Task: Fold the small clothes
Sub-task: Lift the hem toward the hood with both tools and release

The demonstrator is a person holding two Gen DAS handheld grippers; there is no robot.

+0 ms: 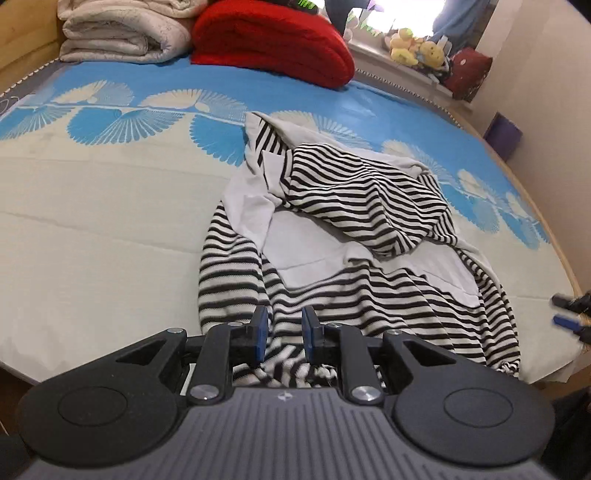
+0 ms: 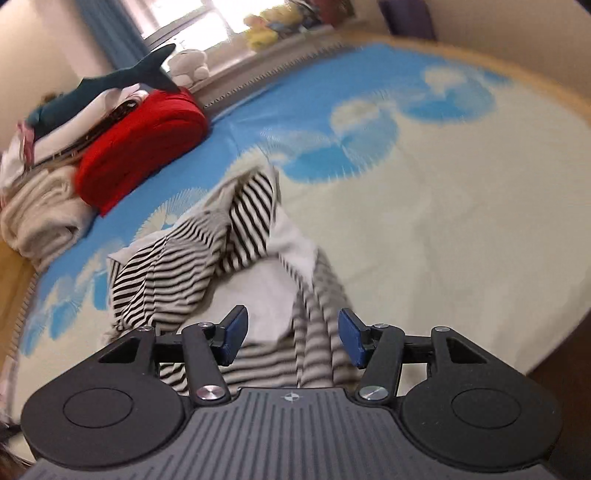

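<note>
Left wrist view: the left claw (image 1: 283, 338) stands narrowly parted at lower centre, nothing pinched, above the crumpled striped garment (image 1: 354, 236) on the bed (image 1: 92, 229).

Right wrist view: the right claw (image 2: 291, 338) gapes wide, empty, over the same garment (image 2: 207, 251) at centre left.

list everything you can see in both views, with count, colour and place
striped garment: one, black and white with plain white panels, crumpled mid-bed
bed cover: one, cream with blue fan print
red blanket: one, folded, far end of bed
cream quilt: one, folded, left of the red blanket
shark toy: one, dark teal, on the pile
plush toys: several, mostly yellow, windowsill
left gripper: black with blue pads, slightly apart, over the garment's near edge
right gripper: black with blue pads, wide apart, above the garment
</note>
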